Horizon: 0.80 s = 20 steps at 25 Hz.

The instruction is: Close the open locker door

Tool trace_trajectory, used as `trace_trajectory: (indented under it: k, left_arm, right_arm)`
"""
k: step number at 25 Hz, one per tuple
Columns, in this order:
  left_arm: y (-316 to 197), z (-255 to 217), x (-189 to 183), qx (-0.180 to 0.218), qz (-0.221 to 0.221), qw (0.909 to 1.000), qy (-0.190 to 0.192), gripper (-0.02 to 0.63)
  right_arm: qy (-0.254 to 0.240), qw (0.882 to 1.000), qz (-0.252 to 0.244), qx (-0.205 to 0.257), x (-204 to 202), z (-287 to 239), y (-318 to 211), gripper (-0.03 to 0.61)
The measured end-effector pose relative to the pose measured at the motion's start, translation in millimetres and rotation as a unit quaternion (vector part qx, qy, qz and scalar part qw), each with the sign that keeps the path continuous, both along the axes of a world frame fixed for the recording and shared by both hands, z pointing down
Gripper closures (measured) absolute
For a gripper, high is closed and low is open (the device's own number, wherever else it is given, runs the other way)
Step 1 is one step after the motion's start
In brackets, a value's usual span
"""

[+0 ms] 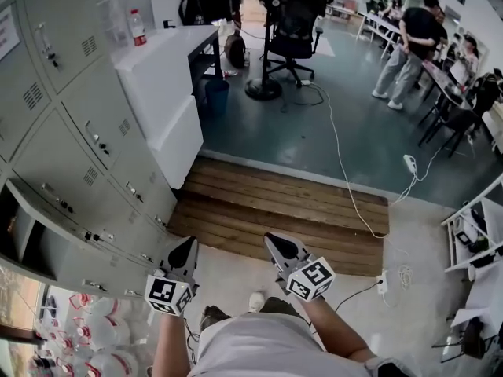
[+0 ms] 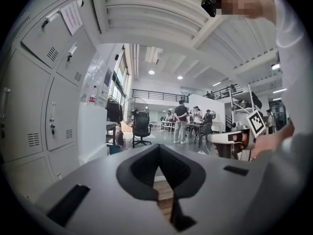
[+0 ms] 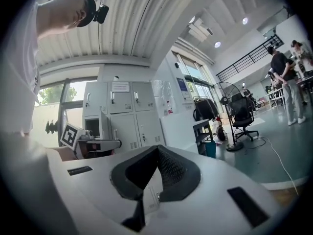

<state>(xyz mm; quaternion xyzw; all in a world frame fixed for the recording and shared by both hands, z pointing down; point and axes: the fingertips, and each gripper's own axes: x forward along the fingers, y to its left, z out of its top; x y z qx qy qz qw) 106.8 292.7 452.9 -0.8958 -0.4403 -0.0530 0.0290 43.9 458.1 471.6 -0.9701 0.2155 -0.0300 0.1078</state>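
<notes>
A bank of grey lockers (image 1: 86,132) fills the left of the head view. One compartment (image 1: 23,238) at the lower left stands open and dark inside. The right gripper view shows the same open locker (image 3: 92,126) with its door (image 3: 103,125) swung outward. My left gripper (image 1: 187,248) and right gripper (image 1: 273,240) hang side by side in front of me, over the floor and apart from the lockers. The left gripper (image 2: 157,148) is shut with nothing in it. The right gripper (image 3: 157,148) is shut and empty too.
A white counter (image 1: 169,77) with a bottle (image 1: 137,26) adjoins the lockers. Ahead lie a wooden platform (image 1: 275,203), a white cable (image 1: 346,179) and an office chair (image 1: 291,30). People (image 1: 409,38) stand far right. Water bottles (image 1: 86,328) sit at lower left.
</notes>
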Motion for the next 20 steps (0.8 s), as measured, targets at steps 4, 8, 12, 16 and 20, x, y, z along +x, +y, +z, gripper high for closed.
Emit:
trace_trajectory:
  k: [4, 8, 12, 16, 20]
  left_arm:
    - [7.5, 4.7, 15.8, 0.008, -0.027, 0.9996, -0.002, 0.612]
    - [-8.5, 5.6, 28.7, 0.013, -0.066, 0.9977, -0.005, 0.612]
    - [-32.8, 8.6, 40.1, 0.011, -0.103, 0.9946, -0.012, 0.612]
    - [-64.1, 9.4, 41.4, 0.008, -0.145, 0.9894, -0.012, 0.612]
    - [-105.6, 12.2, 41.3, 0.007, -0.187, 0.9822, -0.014, 0.612]
  right_arm:
    - [-0.002, 1.0, -0.025, 0.004, 27.0, 6.0, 12.5, 0.572]
    - [-0.006, 0.998, -0.054, 0.011, 52.1, 5.1, 9.4, 0.572]
    - [-0.009, 0.996, -0.084, 0.012, 76.8, 1.6, -6.4, 0.572]
    - [-0.013, 0.992, -0.127, 0.016, 97.8, 0.3, -35.0, 0.572]
    - [-0.017, 0.985, -0.172, 0.012, 120.0, 1.6, -76.2, 0.572]
